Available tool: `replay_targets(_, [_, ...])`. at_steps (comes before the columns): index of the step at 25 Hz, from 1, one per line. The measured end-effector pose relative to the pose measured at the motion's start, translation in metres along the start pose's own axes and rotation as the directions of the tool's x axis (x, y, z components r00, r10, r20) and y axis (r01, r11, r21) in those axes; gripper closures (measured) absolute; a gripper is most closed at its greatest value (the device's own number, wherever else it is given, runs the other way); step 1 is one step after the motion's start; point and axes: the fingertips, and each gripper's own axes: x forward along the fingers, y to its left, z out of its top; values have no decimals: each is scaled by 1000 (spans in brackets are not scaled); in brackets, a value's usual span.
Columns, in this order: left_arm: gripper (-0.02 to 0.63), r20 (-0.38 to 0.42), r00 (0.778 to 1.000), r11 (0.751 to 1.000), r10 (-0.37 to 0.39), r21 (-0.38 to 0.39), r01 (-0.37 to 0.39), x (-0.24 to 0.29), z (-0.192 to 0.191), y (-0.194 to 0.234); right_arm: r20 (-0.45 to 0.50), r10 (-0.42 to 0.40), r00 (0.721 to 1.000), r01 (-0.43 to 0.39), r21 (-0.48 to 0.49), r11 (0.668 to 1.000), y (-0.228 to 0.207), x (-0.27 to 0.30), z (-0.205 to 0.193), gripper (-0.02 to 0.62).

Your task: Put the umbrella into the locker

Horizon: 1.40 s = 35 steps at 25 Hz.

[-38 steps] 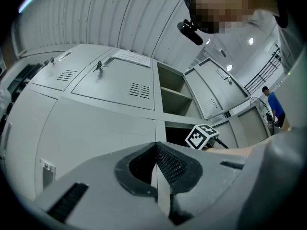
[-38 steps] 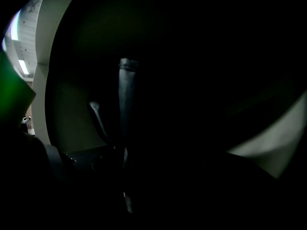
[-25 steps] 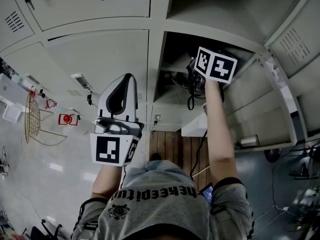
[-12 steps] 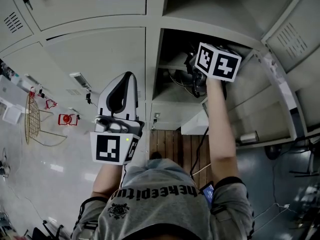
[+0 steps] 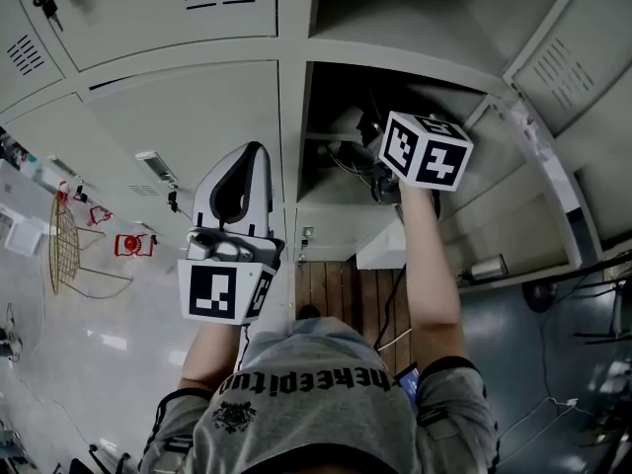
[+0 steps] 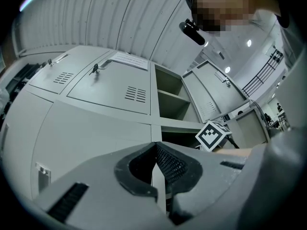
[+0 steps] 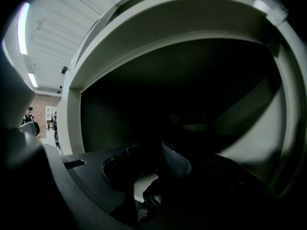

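holding my left tongs pressed together with nothing in them, at nine o'clock of the open locker. my right tongs reach into its mouth. their jaws have just been closing, a narrow gap remains, and i see nothing between them. the umbrella lies dark inside, at seven o'clock of my marker cube.

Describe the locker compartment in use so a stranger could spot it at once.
In the bank of grey lockers, find the column with two open compartments. It is the lower compartment, dark inside, its door swung right; the locker to its left is shut.
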Motion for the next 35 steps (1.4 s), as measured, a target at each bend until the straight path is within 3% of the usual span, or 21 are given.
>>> replay_targets(3, [601,4,1000,1000,-7,-2,7,4,1,0,24,-25,999,26,-10,1000,-2,-12,-2,586])
replay_targets(4, [601,5,1000,1000,-10,-3,10,5,2,-1,31,-26,999,26,-12,1000,-2,-16,-2,594])
replay_targets(14, [601,19,998,997,-68,-27,68,22,1,-18,107,-37,994,43,-55,998,1,-62,6,594])
replay_targets(35, [601,11,989,987,-147,-67,147,32,-7,-43,201,-166,965,191,-110,975,2,-140,3,592])
